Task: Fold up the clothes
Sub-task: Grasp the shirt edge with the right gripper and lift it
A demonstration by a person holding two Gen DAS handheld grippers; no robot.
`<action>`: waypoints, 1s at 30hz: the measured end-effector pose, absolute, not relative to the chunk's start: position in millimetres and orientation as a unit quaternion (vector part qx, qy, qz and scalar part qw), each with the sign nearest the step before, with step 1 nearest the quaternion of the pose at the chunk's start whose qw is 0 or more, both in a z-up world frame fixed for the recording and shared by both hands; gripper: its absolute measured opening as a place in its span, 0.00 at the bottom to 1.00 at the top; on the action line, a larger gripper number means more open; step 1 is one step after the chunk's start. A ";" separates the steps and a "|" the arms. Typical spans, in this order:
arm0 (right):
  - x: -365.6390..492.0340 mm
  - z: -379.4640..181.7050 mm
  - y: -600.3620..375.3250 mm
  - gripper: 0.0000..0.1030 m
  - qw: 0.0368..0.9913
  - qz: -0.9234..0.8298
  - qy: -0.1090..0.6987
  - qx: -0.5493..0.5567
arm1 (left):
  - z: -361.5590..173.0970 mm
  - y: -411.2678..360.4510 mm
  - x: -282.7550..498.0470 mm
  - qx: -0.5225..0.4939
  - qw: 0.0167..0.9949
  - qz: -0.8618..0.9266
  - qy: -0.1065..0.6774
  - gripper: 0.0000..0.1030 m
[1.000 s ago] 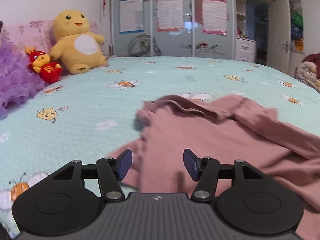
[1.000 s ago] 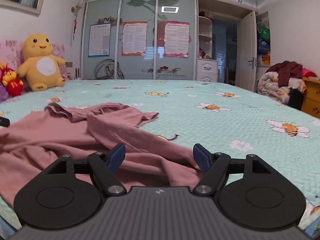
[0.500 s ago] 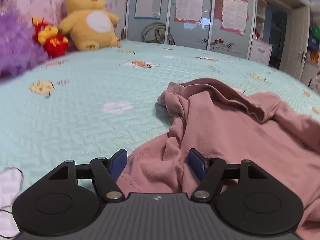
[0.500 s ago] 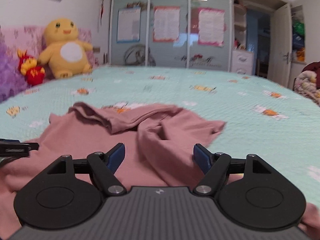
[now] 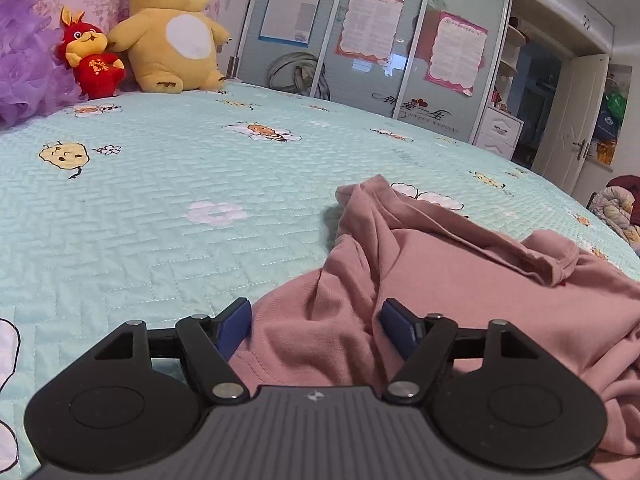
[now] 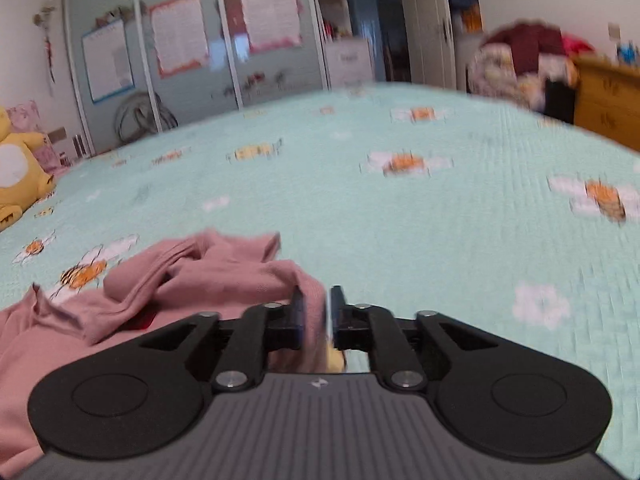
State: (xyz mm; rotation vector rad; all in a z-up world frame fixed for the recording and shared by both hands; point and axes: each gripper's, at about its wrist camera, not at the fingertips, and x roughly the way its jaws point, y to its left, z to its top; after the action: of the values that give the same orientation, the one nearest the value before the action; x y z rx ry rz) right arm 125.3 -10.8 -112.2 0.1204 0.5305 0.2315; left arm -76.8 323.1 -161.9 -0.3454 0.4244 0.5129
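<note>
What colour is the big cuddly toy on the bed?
Yellow with a white belly, clearest in the left wrist view.

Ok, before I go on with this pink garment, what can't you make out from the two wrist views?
- Pink garment, left wrist view: its near and right parts are cut off by the gripper body and the frame edge, so its type is unclear.
- Right gripper, right wrist view: motion blur; how much cloth sits between the fingers is unclear.
- Poster text on the wardrobe doors: too small.

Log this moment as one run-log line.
task: fold clothes | left gripper: open, fingers astride pink garment edge | right gripper: just closed, pinching pink garment fold | surface: bedspread
</note>
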 end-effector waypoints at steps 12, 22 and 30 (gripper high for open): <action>107.8 -105.0 90.4 0.73 0.920 0.272 0.270 0.084 | -162.6 325.0 -77.3 -0.171 0.931 0.248 0.203 0.73; 187.1 -156.4 122.6 0.32 0.856 0.240 0.396 0.229 | -164.6 327.0 -78.1 -0.178 0.932 0.246 0.200 0.73; 172.4 -119.8 67.4 0.02 0.835 0.287 0.356 0.304 | -164.0 327.4 -77.9 -0.179 0.931 0.245 0.202 0.73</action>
State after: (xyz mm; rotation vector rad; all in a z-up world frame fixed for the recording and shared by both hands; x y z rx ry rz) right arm 172.4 67.4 -119.8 0.6447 0.7547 0.6073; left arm -77.9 327.4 -164.0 -0.3668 0.4131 0.5021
